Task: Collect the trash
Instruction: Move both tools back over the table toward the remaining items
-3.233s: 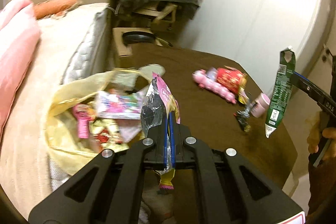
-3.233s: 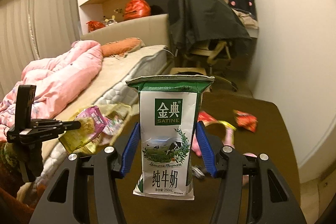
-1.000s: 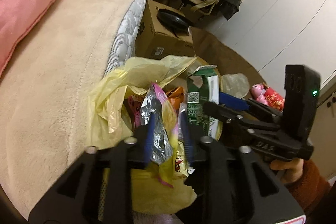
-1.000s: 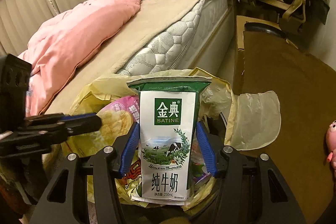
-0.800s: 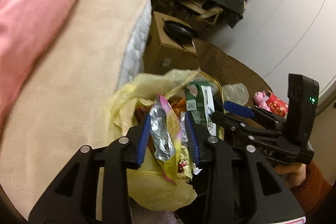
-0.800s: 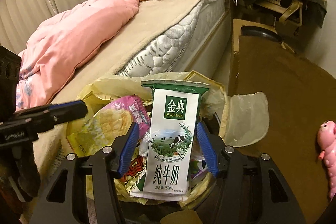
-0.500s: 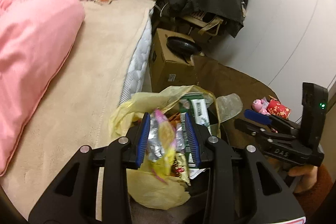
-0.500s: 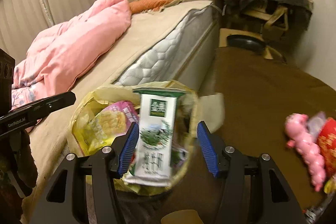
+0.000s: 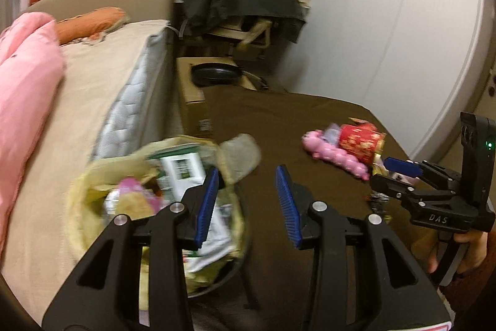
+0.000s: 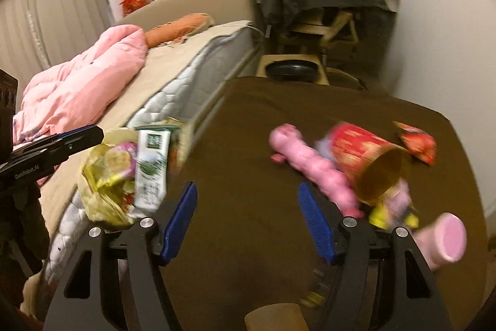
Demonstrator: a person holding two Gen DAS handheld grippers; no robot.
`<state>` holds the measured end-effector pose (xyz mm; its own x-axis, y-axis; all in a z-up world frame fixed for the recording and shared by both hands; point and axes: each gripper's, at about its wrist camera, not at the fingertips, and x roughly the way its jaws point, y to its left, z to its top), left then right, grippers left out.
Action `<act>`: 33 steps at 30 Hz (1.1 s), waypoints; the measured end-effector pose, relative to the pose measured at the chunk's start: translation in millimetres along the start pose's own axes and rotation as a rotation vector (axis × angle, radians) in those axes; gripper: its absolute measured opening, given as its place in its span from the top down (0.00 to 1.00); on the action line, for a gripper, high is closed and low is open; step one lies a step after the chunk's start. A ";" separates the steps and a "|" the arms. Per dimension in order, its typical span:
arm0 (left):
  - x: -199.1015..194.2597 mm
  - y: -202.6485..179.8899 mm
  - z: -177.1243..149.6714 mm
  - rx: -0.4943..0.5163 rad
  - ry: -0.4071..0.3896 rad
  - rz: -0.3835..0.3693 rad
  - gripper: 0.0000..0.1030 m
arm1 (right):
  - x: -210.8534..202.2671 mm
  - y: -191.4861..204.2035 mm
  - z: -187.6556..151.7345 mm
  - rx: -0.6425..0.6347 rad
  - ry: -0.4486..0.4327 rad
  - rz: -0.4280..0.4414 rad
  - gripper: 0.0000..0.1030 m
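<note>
1. At the bed-side edge of the brown surface: yellow trash bag open, mouth up, already holding a green-and-white milk carton, a pink wrapper and other crumpled packets.
2. Progress, judged from the layout: partly done. Bag well filled; several items left on the surface.
3. Remaining items, grouped toward the far right of the surface, well apart from the bag:
   - pink caterpillar-shaped piece, lying flat;
   - red-and-gold paper cup, on its side, open mouth toward the camera, touching the pink piece;
   - red crumpled wrapper, just beyond the cup;
   - pink bottle and a yellow scrap beside it, near the right tool.
4. Clear plastic film: draped at the bag rim, not plainly inside.
5. Left tool: jaws opening, roughly half apart, nothing between them; bag just to its left.
6. Right tool: jaws opening, near full width, nothing held; only bare surface between the pads.
7. Motion blur over both views; small debris by the pink bottle not identifiable.
</note>
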<state>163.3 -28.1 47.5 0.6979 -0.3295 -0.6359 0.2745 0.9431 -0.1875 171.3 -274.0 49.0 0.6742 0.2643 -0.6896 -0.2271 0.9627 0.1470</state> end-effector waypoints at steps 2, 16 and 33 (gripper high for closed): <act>6.8 -14.7 -1.3 0.011 0.007 -0.023 0.64 | -12.7 -13.8 -5.4 -0.008 -0.018 -0.039 0.38; 69.4 -123.7 2.5 0.112 0.102 -0.185 0.56 | -71.2 -150.5 -35.1 0.148 -0.094 -0.267 0.38; 128.4 -154.2 22.0 0.146 0.133 -0.180 0.56 | 93.9 -253.2 49.4 0.027 0.061 -0.034 0.38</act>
<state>225.1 -216.8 11.2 0.5389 -0.4732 -0.6969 0.4854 0.8506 -0.2023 326.8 -490.0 -17.9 0.6368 0.2285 -0.7364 -0.1852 0.9724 0.1416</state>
